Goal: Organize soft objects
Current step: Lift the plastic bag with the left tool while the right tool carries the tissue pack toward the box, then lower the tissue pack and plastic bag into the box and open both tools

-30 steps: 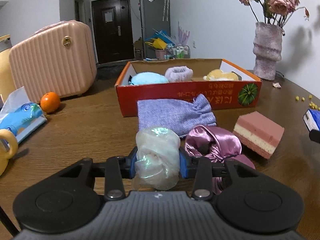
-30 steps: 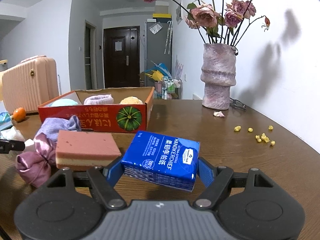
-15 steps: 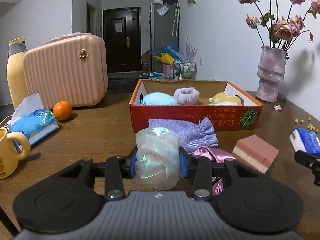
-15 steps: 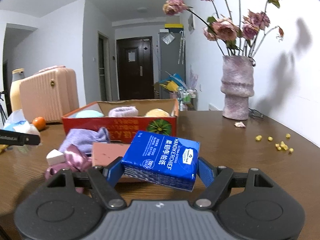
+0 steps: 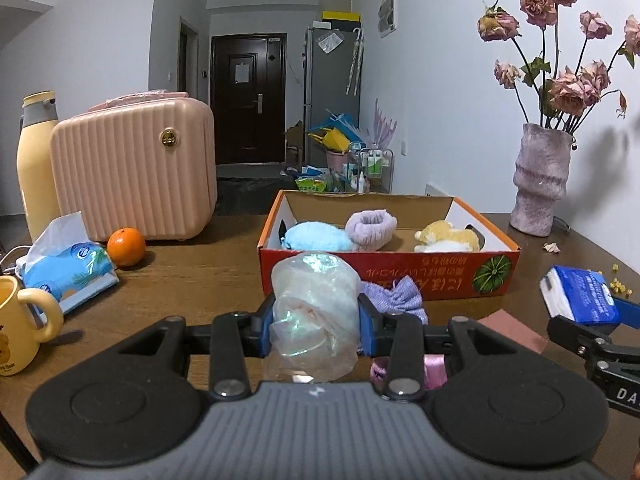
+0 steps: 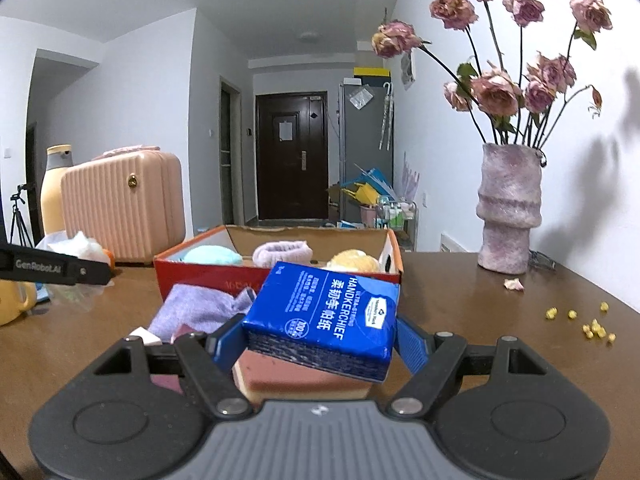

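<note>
Left gripper: jaws clamped on a crumpled clear plastic bag; bag sits dead centre between the blue pads, bulging above and below them, clear of the counter. Right gripper: jaws gripping a blue handkerchief tissue pack across its width; pack tilted, left end lower, held above a pink-and-cream sponge. In the left wrist view the pack shows at 3 o'clock. Red cardboard box at 12 o'clock from both grippers, open top; holds a light-blue fluffy item, a lilac scrunchie-like ring, a yellow-and-white plush. Lavender drawstring pouch lies on the counter just in front of the box. Bag is translucent, iridescent sheen, wadded; pack is glossy with white print.
</note>
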### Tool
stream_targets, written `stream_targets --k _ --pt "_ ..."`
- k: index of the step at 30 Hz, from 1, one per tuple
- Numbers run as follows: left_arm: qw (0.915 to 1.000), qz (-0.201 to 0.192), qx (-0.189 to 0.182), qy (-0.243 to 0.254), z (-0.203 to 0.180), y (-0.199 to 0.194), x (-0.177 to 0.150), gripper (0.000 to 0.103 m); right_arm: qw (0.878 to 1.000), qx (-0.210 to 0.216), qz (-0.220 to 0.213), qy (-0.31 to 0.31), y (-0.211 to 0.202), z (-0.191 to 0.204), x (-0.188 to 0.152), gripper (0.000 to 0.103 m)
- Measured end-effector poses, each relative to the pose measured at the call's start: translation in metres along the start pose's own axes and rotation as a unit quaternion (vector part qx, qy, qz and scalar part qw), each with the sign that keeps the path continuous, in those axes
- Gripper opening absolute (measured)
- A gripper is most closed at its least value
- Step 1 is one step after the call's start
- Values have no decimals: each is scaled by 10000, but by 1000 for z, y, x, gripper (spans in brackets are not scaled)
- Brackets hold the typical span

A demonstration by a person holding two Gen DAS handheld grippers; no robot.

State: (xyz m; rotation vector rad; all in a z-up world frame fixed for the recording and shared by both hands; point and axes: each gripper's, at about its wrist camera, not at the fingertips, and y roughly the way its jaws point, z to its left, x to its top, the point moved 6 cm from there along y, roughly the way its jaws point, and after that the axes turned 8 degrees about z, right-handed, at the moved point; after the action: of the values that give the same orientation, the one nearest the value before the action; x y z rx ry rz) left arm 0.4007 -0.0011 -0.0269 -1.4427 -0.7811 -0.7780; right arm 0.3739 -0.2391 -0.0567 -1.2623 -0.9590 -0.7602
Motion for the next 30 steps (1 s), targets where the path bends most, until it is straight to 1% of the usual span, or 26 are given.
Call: stream_targets --k 6,13,18,30 --pt "10000 -39 -21 -66 -1 7 10 40 9999 64 -158 25 10 7 14 77" --pt "9997 -76 -3 -212 5 21 25 40 9996 123 -233 92 30 10 27 77" --pt "9994 -138 -6 -310 9 31 37 40 9995 148 -259 100 43 9 34 77" --pt "9990 -232 96 -361 13 59 59 40 9993 153 -343 34 74 -1 51 77"
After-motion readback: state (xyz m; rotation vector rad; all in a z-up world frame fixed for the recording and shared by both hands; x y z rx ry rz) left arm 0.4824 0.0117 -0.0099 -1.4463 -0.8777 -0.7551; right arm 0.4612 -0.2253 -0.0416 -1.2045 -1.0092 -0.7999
